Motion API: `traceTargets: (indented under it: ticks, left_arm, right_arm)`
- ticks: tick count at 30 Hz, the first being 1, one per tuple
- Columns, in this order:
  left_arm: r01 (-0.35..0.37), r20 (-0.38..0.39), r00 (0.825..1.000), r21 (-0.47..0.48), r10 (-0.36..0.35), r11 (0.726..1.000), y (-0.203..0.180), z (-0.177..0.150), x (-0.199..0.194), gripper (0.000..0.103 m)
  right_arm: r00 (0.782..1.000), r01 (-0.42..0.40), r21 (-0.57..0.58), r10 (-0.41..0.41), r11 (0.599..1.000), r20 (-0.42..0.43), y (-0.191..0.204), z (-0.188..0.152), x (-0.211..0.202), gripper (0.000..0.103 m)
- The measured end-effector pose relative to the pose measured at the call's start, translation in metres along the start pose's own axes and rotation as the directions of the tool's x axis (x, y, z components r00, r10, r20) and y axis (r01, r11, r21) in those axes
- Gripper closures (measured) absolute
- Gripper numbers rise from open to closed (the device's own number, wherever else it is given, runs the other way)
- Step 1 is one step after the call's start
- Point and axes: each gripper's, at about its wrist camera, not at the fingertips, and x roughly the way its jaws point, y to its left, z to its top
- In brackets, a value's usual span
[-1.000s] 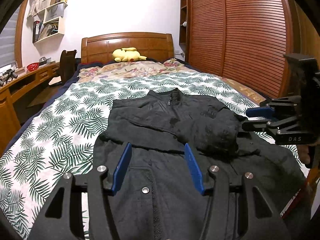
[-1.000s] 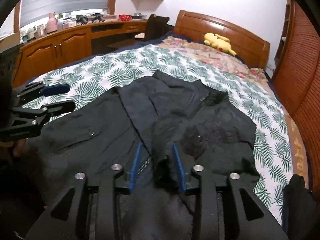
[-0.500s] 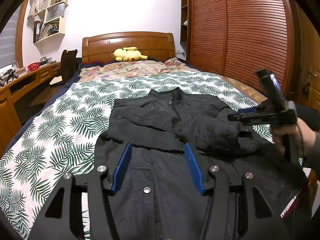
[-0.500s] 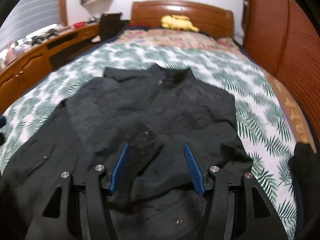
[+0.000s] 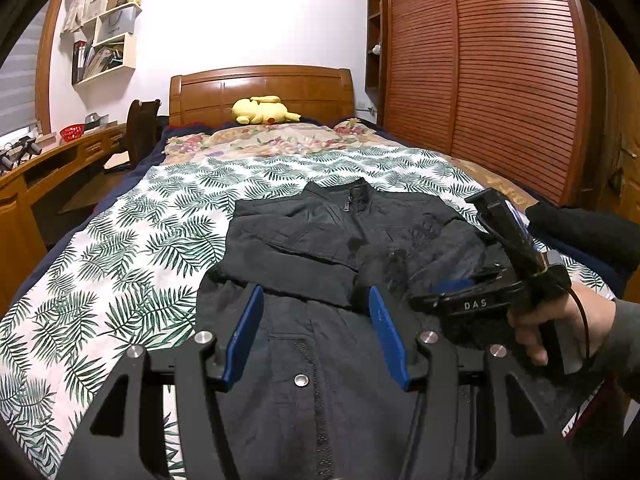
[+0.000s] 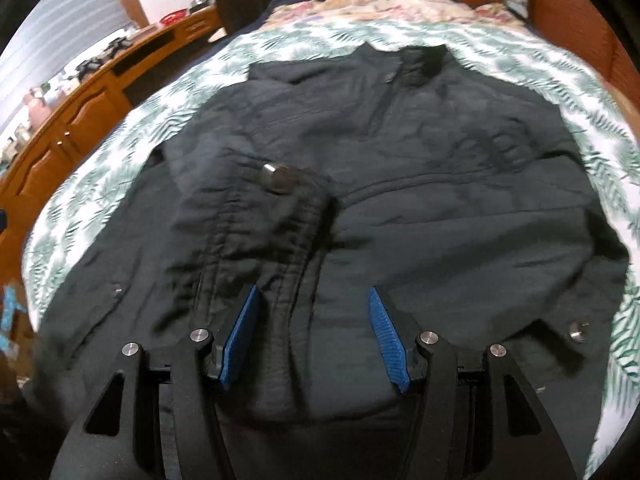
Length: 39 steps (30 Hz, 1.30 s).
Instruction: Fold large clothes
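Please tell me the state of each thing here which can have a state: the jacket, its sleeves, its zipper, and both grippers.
Black jacket: lying flat on the bed, front up, partly folded.
Sleeve: folded across the chest, cuff free.
Collar zipper: closed.
Left gripper: open, holding nothing.
Right gripper: open, over the sleeve, not gripping it.
Wardrobe doors: shut.

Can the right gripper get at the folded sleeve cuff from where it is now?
Probably yes. The right gripper is open just above the black jacket, and the sleeve cuff lies right ahead of its fingers with nothing between. The left gripper is off to the side.
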Motion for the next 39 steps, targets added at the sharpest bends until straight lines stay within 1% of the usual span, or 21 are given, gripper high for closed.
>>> traceTargets:
  ticks: [3,6,8,13,15,17,19,24,27,28,29,32,36,39]
  left_arm:
    - [-0.004,0.005,1.0,-0.002,0.004,1.0,0.003,0.0,-0.003,0.049]
    - [-0.01,0.008,1.0,-0.007,0.01,1.0,0.006,0.0,-0.005,0.049]
    - [-0.012,0.007,1.0,-0.013,0.012,1.0,0.009,-0.001,-0.006,0.049]
    - [-0.013,0.008,1.0,-0.014,0.013,1.0,0.01,-0.001,-0.006,0.049]
    - [-0.014,0.008,1.0,-0.013,0.014,1.0,0.011,-0.001,-0.006,0.049]
    - [-0.014,0.007,1.0,-0.013,0.015,1.0,0.011,-0.002,-0.005,0.049]
    - [-0.015,0.004,1.0,-0.012,0.015,1.0,0.011,-0.001,-0.005,0.049]
    - [-0.015,-0.006,1.0,-0.005,0.015,1.0,0.009,-0.003,-0.003,0.049]
    - [-0.008,-0.019,1.0,-0.001,0.008,1.0,0.005,-0.004,-0.001,0.049]
    - [-0.001,-0.026,1.0,0.001,0.001,1.0,0.004,-0.005,0.0,0.049]
    - [0.005,-0.031,0.999,0.001,-0.005,1.0,0.003,-0.005,0.002,0.049]
    - [0.026,-0.056,0.998,0.005,-0.026,1.0,-0.005,-0.008,0.008,0.049]
    - [0.048,-0.085,0.995,0.019,-0.046,0.999,-0.016,-0.011,0.017,0.049]
    - [0.057,-0.097,0.994,0.03,-0.054,0.998,-0.024,-0.012,0.022,0.049]
  right_arm:
    - [0.997,-0.073,-0.001,0.073,0.997,-0.015,0.014,-0.001,0.003,0.046]
    - [0.993,-0.121,-0.069,0.119,0.99,-0.027,0.04,-0.004,0.003,0.075]
    - [0.992,-0.125,-0.112,0.122,0.986,-0.029,0.056,-0.008,0.0,0.076]
    - [0.988,-0.151,-0.169,0.152,0.974,-0.009,0.084,-0.022,-0.016,0.075]
    - [0.982,-0.187,-0.182,0.187,0.965,-0.016,0.096,-0.029,-0.02,0.075]
    - [0.981,-0.195,-0.201,0.195,0.96,-0.018,0.106,-0.037,-0.026,0.075]
    - [0.982,-0.189,-0.226,0.19,0.956,-0.017,0.114,-0.045,-0.03,0.072]
    - [0.982,-0.187,-0.252,0.191,0.949,-0.01,0.117,-0.058,-0.042,0.07]
    - [0.989,-0.129,-0.292,0.143,0.948,0.028,0.118,-0.065,-0.052,0.066]
    - [0.993,-0.089,-0.304,0.11,0.948,0.053,0.117,-0.068,-0.057,0.066]
    - [0.994,-0.042,-0.314,0.072,0.949,0.085,0.113,-0.072,-0.062,0.065]
    - [0.992,0.022,-0.307,0.017,0.951,0.125,0.098,-0.074,-0.072,0.065]
    - [0.986,0.105,-0.268,-0.066,0.958,0.152,0.057,-0.068,-0.084,0.065]
    - [0.972,0.195,-0.24,-0.154,0.951,0.177,0.021,-0.058,-0.092,0.065]
